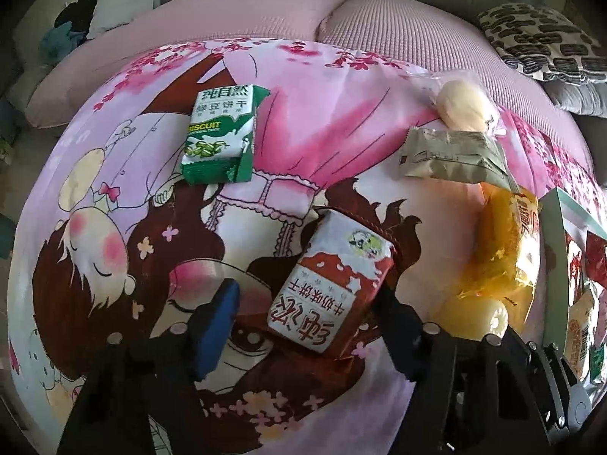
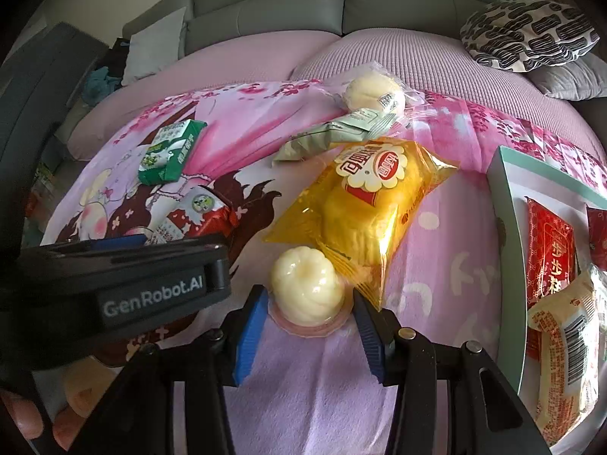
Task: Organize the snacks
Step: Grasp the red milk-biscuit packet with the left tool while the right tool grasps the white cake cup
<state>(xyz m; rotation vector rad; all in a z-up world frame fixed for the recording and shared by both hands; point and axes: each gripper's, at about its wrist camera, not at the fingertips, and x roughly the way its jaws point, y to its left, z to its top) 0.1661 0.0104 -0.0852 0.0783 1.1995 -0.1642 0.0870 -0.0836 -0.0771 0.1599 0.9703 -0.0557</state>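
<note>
Right gripper (image 2: 307,326) stands partly open, its blue pads flanking the pale yellow jelly cup (image 2: 305,294) on the pink printed bedsheet (image 2: 447,235); contact cannot be confirmed. Left gripper (image 1: 315,326) is wide open around the red-and-white biscuit packet (image 1: 334,284), holding nothing. At right, the white tray with teal rim (image 2: 504,204) is cut off by the frame edge. Fingertips (image 2: 22,422) show lower left, beneath the left unit.

Snack packets (image 1: 219,134) on cartoon bedsheet (image 1: 334,121).
</note>
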